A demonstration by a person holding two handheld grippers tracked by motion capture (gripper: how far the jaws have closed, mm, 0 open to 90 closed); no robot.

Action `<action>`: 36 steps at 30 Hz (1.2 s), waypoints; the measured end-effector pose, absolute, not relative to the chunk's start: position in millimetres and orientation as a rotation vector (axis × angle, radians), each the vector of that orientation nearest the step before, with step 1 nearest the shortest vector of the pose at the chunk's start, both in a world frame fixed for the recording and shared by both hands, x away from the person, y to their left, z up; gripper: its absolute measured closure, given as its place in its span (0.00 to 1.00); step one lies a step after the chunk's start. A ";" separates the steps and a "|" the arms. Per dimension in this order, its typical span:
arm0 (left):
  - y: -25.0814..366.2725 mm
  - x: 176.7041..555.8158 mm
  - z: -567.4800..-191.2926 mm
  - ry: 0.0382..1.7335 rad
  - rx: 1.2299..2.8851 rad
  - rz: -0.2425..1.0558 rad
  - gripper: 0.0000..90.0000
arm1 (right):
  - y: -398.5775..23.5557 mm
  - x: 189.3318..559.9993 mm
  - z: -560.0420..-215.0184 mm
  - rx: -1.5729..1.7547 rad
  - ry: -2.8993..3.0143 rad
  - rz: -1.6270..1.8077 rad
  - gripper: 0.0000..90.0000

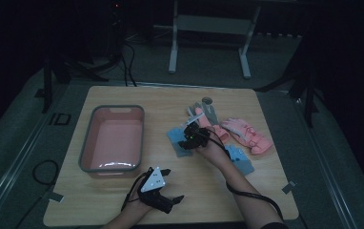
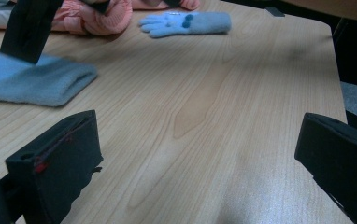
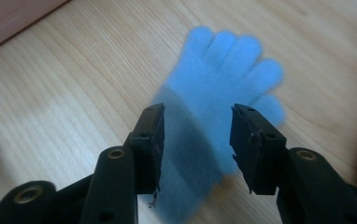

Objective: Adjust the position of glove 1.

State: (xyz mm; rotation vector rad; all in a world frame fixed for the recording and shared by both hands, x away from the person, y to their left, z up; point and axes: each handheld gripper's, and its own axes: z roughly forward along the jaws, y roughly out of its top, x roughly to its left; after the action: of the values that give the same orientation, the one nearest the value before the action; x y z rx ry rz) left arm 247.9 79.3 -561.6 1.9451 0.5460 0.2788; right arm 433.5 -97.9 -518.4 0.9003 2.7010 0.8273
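Right tongs [image 3: 196, 140] half-open, straddling blue glove [image 3: 218, 93] cuff.

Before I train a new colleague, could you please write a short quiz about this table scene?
1. True or false: the pink bin holds a glove.
2. Which glove lies between the jaws of the right gripper? A) pink glove B) blue glove C) grey glove
3. What is between the jaws of the left gripper?

Key:
1. False; the bin looks empty.
2. B, the blue glove, flat on the table; the pads do not yet press it.
3. Nothing; they stand wide over bare wood.
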 end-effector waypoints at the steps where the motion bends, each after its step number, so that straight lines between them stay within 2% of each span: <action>1: 79.3 248.0 -561.7 0.546 1.946 0.277 0.01 | -96.0 436.0 -520.6 0.907 2.709 0.819 0.63; 5: 79.0 247.7 -561.7 0.547 1.945 0.270 0.01 | -91.4 441.9 -526.7 0.908 2.732 0.801 0.65; 8: 77.8 247.1 -561.7 0.541 1.951 0.265 0.01 | -87.3 445.9 -534.1 0.898 2.755 0.769 0.70; 16: 77.8 248.1 -561.7 0.549 1.953 0.257 0.01 | -87.2 442.7 -537.2 0.954 2.702 0.821 0.91; 19: 78.1 248.4 -561.7 0.552 1.950 0.256 0.01 | -87.9 441.3 -536.0 1.005 2.681 0.845 0.96; 25: 78.4 248.6 -561.8 0.552 1.948 0.255 0.01 | -98.0 429.7 -515.1 1.061 2.609 0.930 0.98; 36: 77.6 248.6 -561.7 0.554 1.953 0.258 0.01 | -144.6 377.6 -476.7 1.113 2.515 0.943 0.98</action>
State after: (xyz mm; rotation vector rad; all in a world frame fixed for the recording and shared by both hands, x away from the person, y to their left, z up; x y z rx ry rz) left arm 248.6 77.6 -561.7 1.9534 0.5537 0.2584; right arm 377.6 -144.6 -476.7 1.1129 2.5151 0.9435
